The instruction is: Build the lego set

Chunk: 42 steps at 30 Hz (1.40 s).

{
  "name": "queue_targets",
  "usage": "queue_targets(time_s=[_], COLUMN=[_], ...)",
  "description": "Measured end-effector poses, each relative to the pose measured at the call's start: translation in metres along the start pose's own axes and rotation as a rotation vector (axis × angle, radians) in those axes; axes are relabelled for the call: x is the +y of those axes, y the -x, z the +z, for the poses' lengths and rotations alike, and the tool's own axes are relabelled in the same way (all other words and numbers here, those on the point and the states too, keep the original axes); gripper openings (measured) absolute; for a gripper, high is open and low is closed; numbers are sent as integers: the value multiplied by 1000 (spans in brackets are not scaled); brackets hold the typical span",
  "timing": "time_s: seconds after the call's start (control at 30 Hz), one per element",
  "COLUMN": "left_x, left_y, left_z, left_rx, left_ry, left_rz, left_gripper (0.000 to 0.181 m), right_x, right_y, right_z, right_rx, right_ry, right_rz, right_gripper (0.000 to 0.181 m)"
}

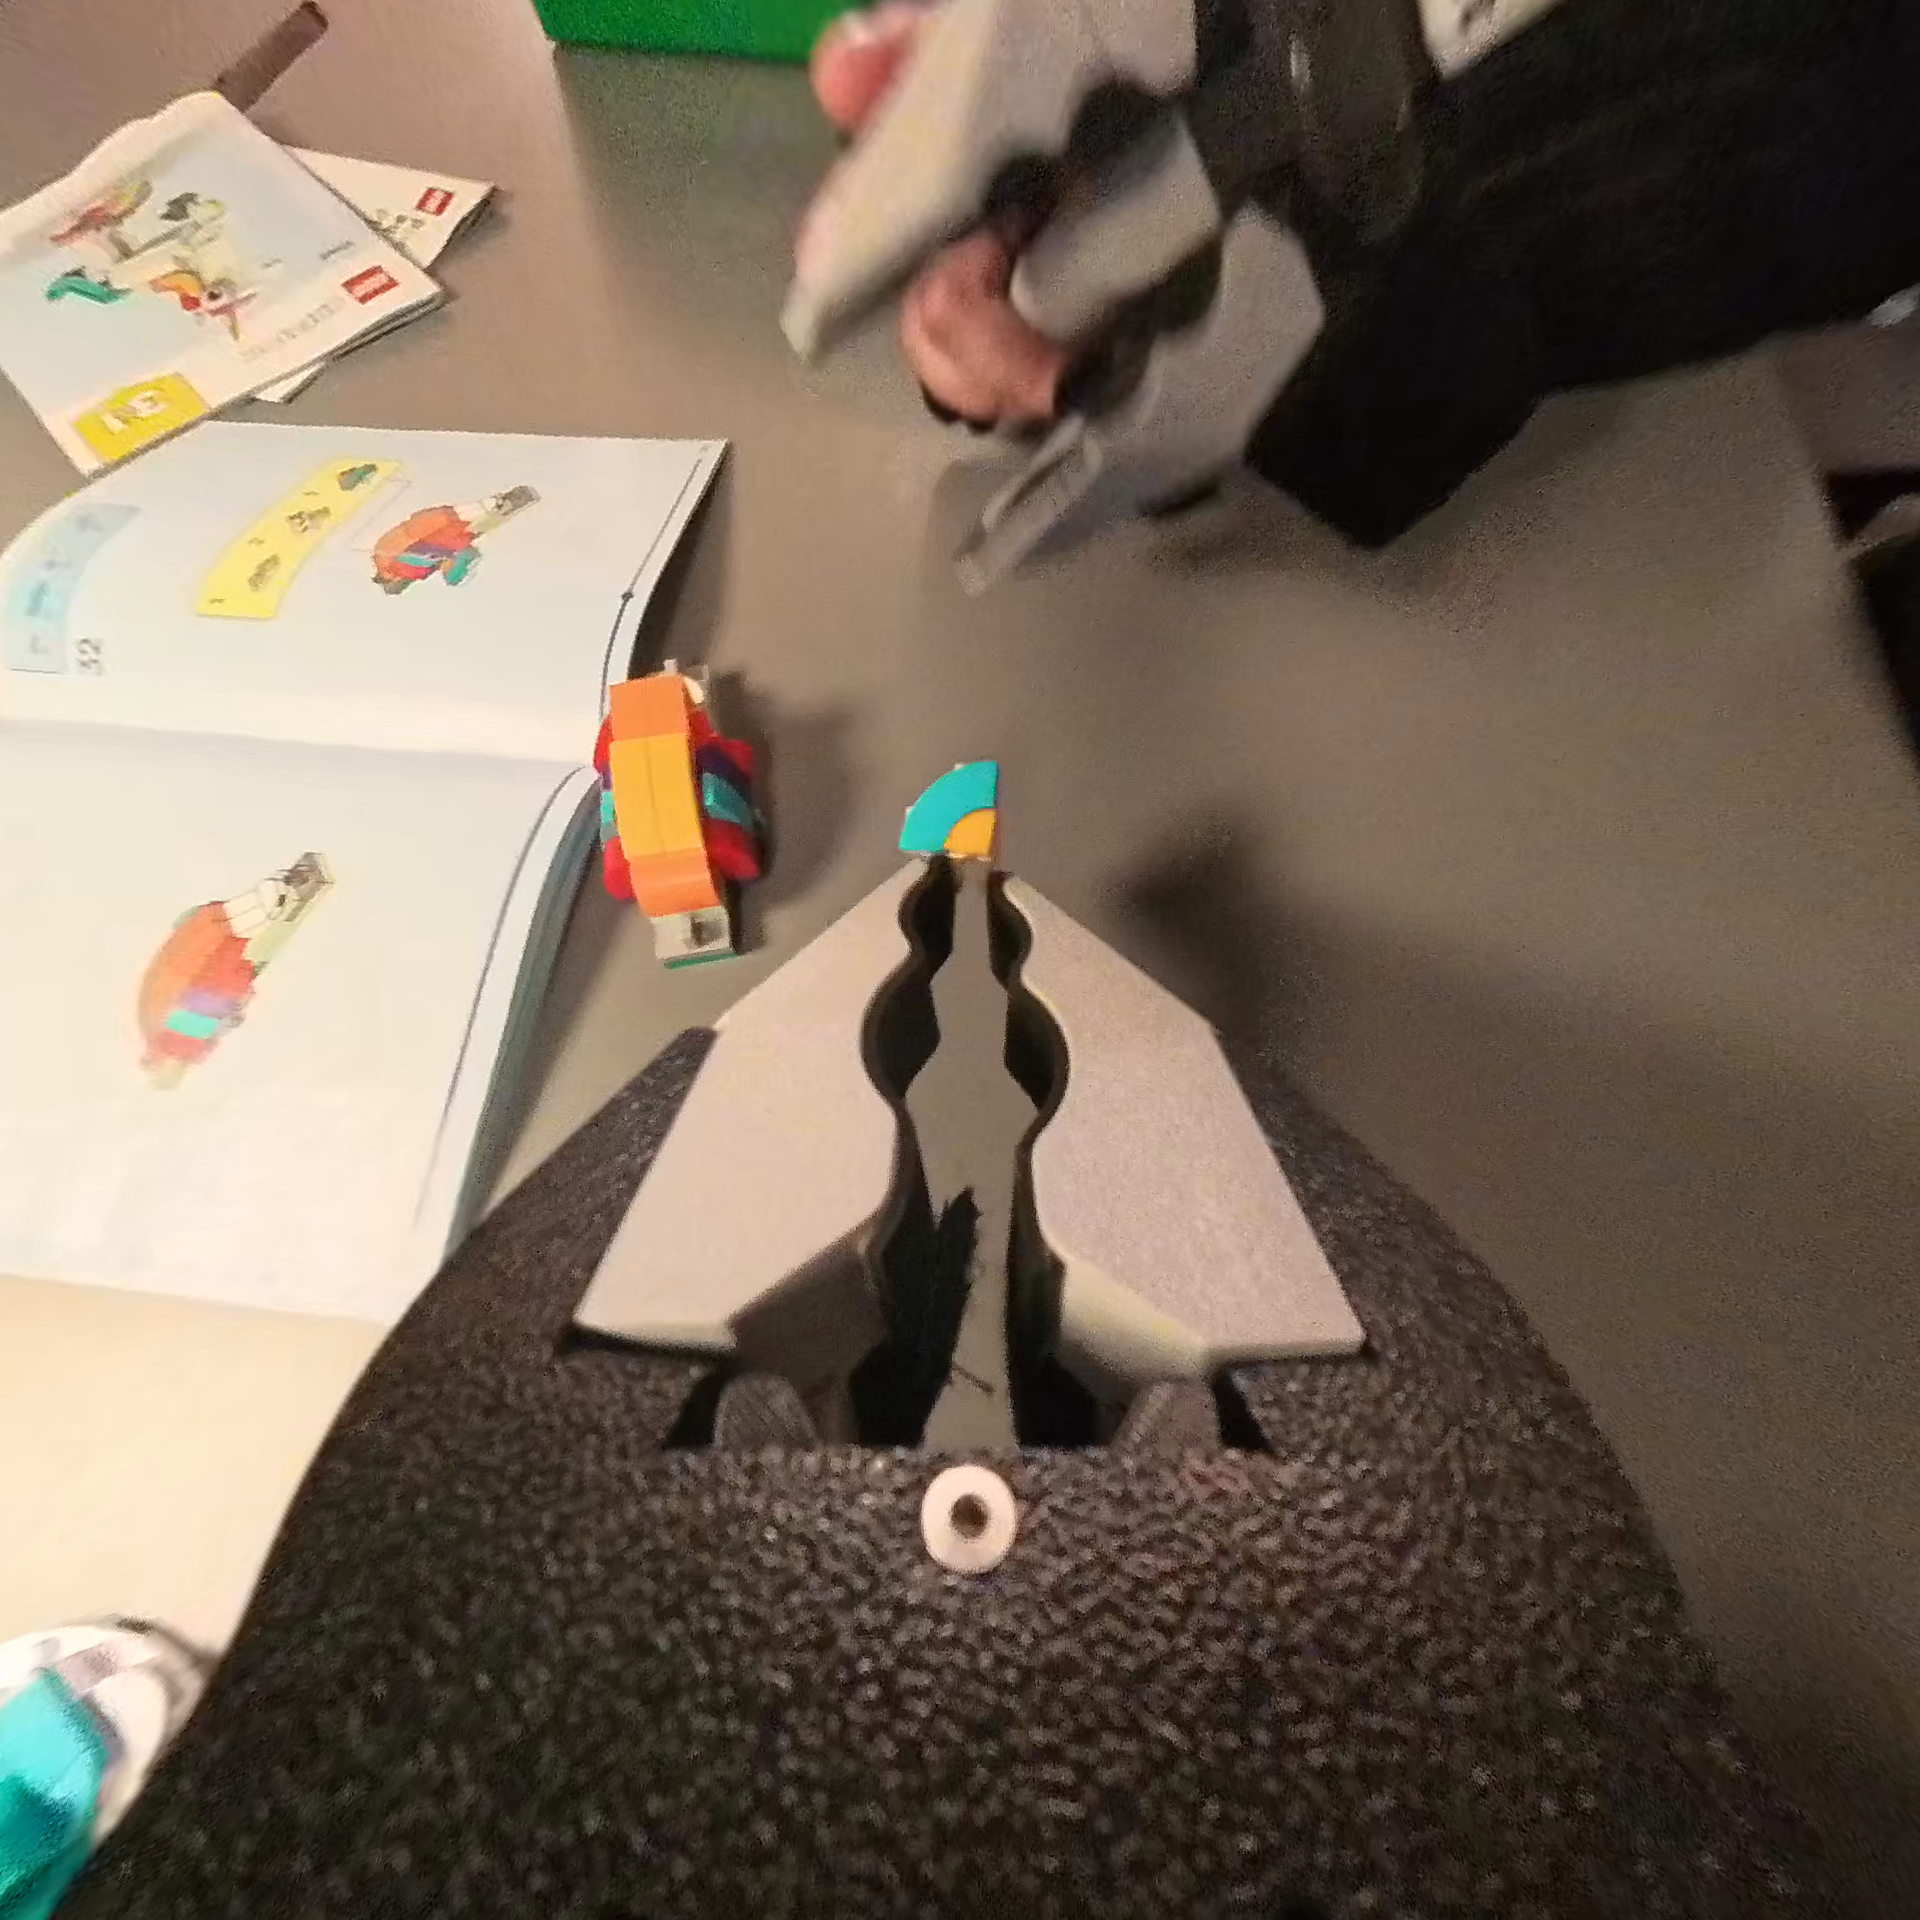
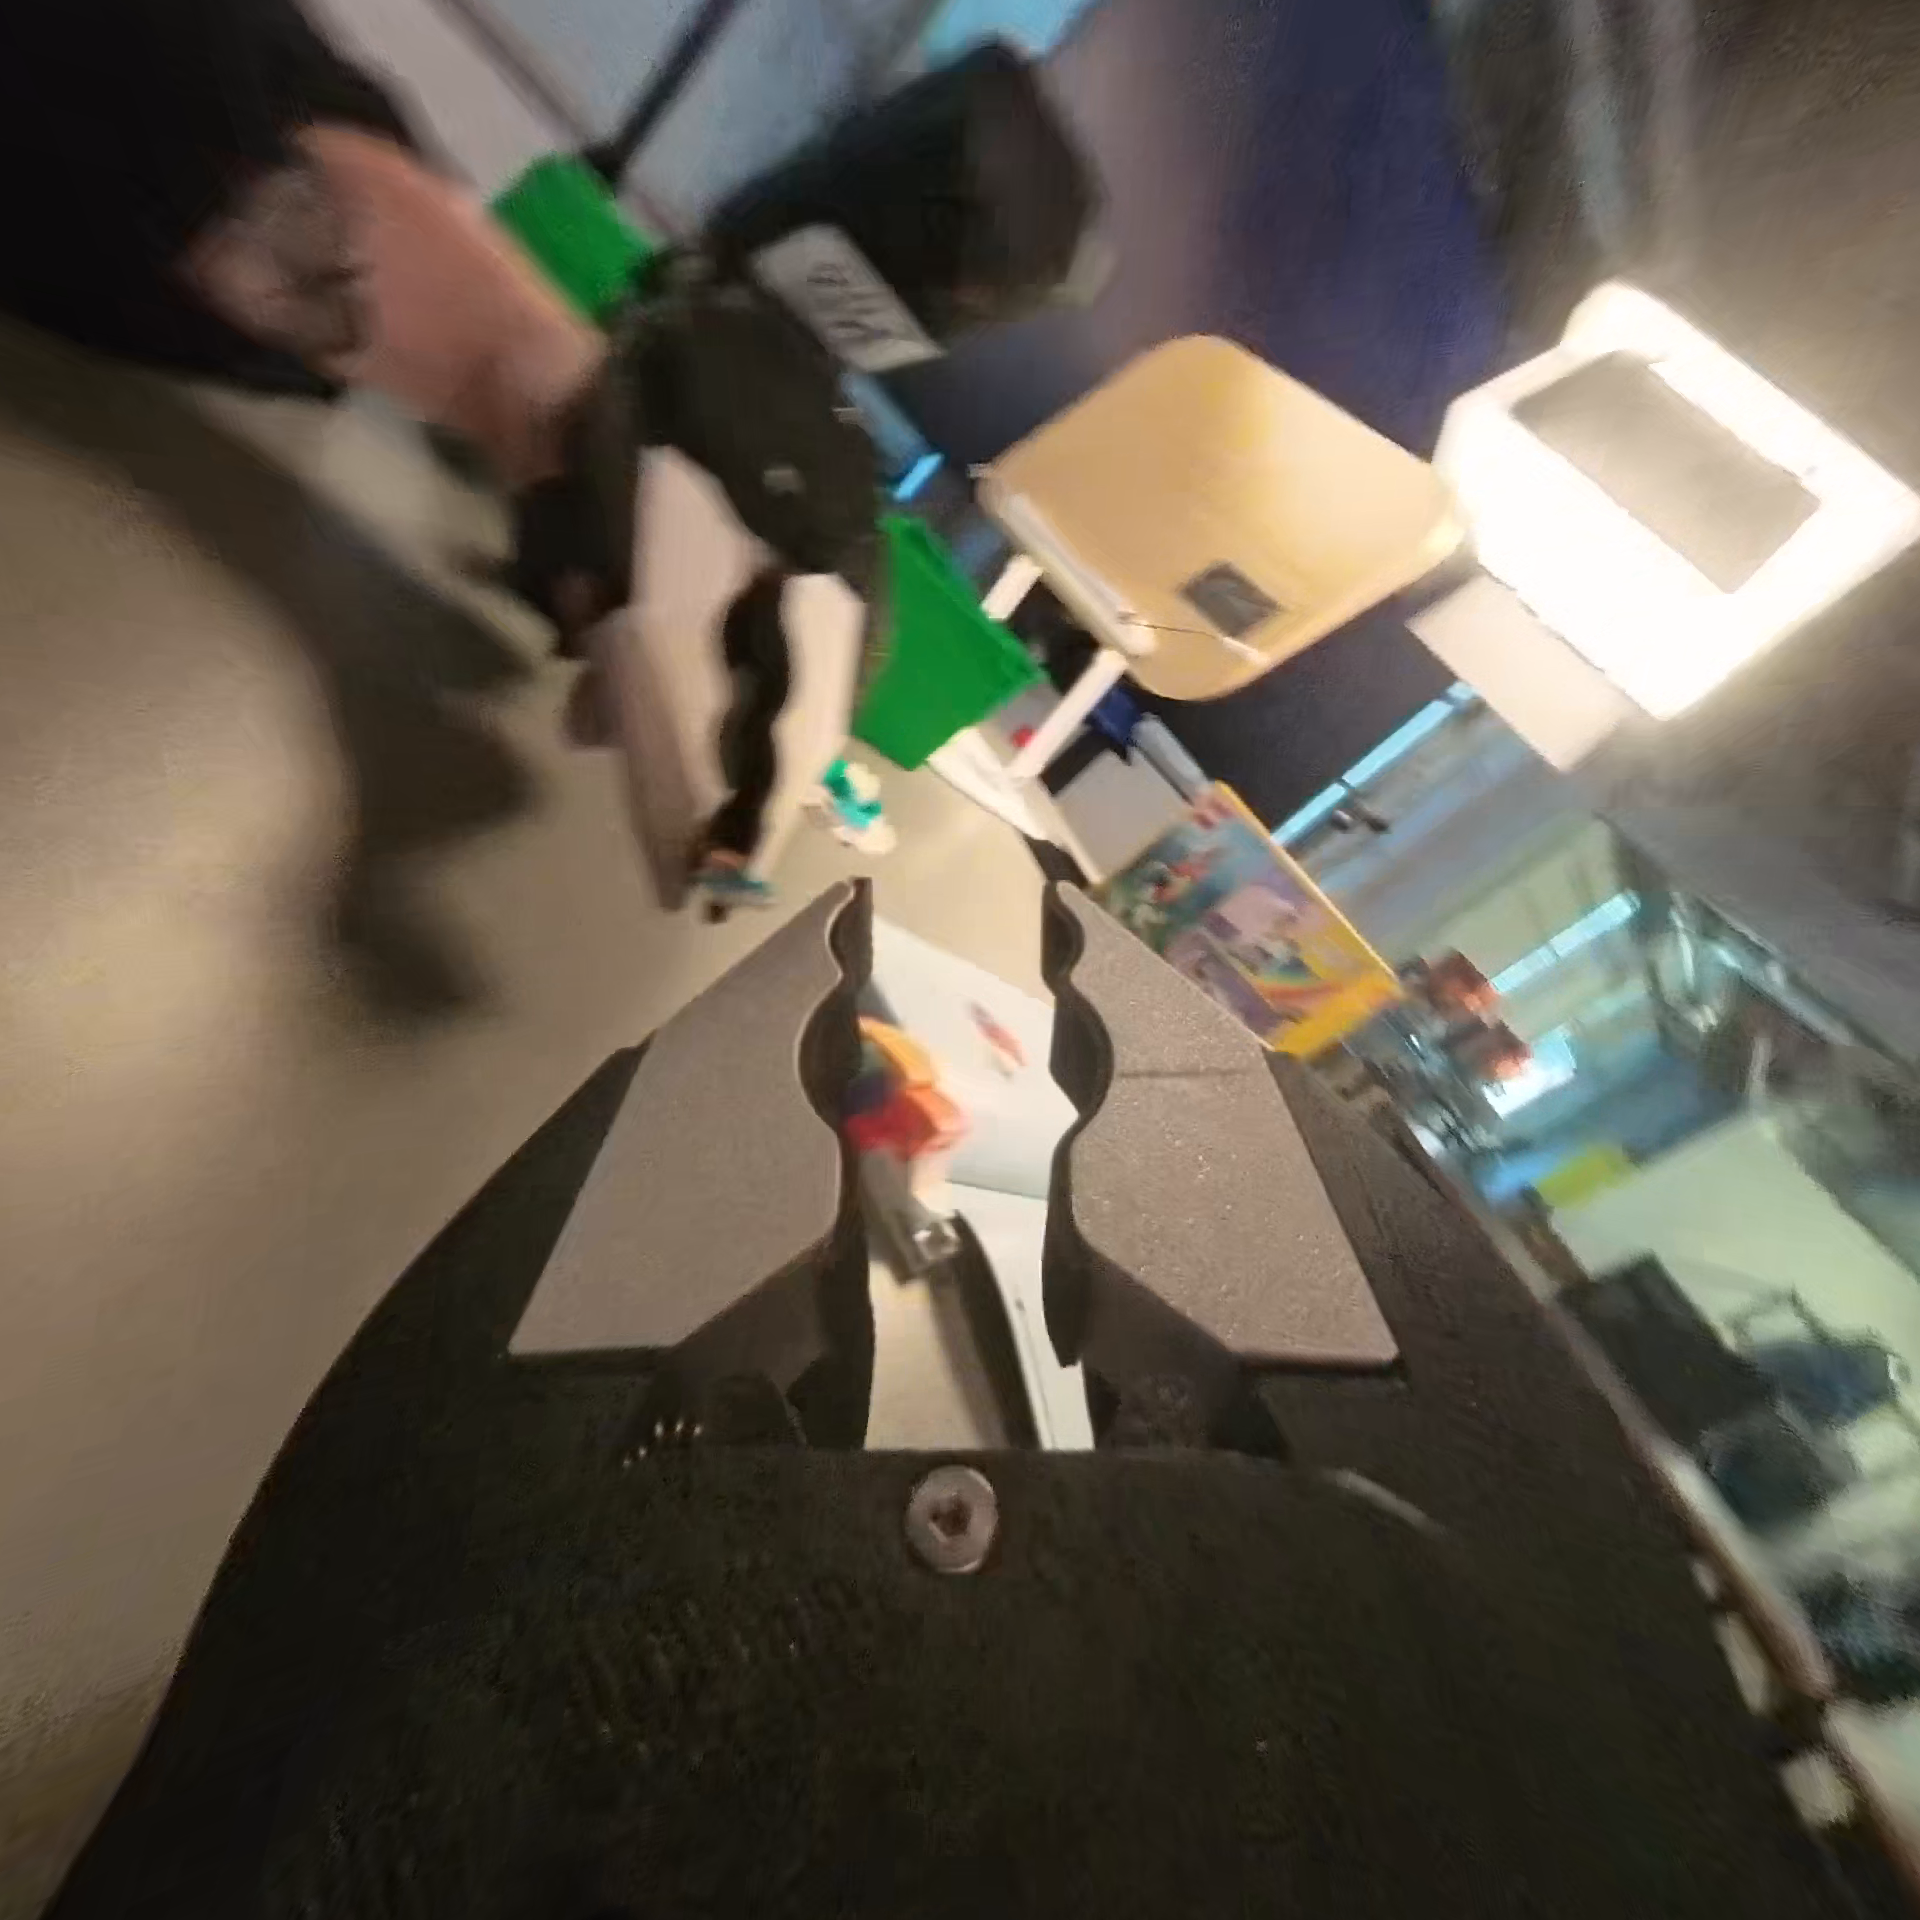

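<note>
My left gripper [image 1: 968, 868] is shut on a small teal and yellow quarter-round piece [image 1: 951, 810] and holds it above the grey table [image 1: 1351, 831]. A part-built model [image 1: 675, 821] of orange, red, teal and purple bricks lies on the table to its left, beside the open instruction booklet [image 1: 312, 790]. My right gripper [image 2: 956, 904] is open and empty, tilted, blurred by motion. It shows in the left wrist view [image 1: 997, 540] at the upper right, held by a hand. In the right wrist view the left gripper [image 2: 727, 862] with the teal piece is ahead, and the model [image 2: 904, 1112] shows between my fingers.
Two smaller booklets [image 1: 208, 291] lie at the far left. A green bin [image 1: 675, 26] stands at the table's back edge. A clear bag with teal pieces [image 1: 52, 1745] lies at the lower left. A colourful set box [image 2: 1247, 935] stands farther off in the right wrist view. The left gripper's tips are roughly 7 centimeters from the right gripper's.
</note>
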<state>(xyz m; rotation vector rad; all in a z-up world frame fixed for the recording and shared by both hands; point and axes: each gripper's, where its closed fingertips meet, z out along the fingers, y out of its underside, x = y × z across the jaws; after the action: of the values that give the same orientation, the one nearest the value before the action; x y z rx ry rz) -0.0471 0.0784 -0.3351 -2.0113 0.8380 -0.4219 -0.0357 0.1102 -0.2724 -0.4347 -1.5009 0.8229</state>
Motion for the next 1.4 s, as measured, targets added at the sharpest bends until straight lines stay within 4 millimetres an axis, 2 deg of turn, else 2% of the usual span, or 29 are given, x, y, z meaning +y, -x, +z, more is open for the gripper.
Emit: queue_targets(time_s=[0.03,0.1,0.2,0.4,0.47,0.7,0.8,1.0,1.13,1.27,1.4], left_x=[-2,-6,-10,-4,3,5,5,7,12,11,16], left_y=[-2,-8,-18,-27,-28,-43,-49,-66,-76,-83,-89], left_z=[-1,-4,-6,-4,-3,-8,-10,-18,-18,-20,-18], left_rx=[31,91,173,242,255,413,466,563,619,675,704], left_ry=[-21,-59,-81,-40,-8,-9,-8,34,67,59,92], left_rz=[-21,-57,-85,-131,-145,-239,-263,-277,-271,-278,-273], left_gripper=[4,4,4,4,4,4,4,4,4,4,4], right_x=[-2,-8,-9,-5,-1,-8,-13,-25,-29,-34,-36], right_y=[15,37,55,69,71,77,82,91,98,105,117], right_z=[2,5,8,12,14,13,12,8,7,3,-1], right_rx=[-60,-143,-187,-203,-206,-225,-240,-284,-342,-408,-461], right_ry=[3,-11,-9,8,26,-16,-32,-81,-87,-105,-117], right_rz=[-53,-133,-244,-385,-398,-402,-402,-337,-249,-205,-242], right_gripper=[33,35,34,23,12,17,13,13,23,16,9])
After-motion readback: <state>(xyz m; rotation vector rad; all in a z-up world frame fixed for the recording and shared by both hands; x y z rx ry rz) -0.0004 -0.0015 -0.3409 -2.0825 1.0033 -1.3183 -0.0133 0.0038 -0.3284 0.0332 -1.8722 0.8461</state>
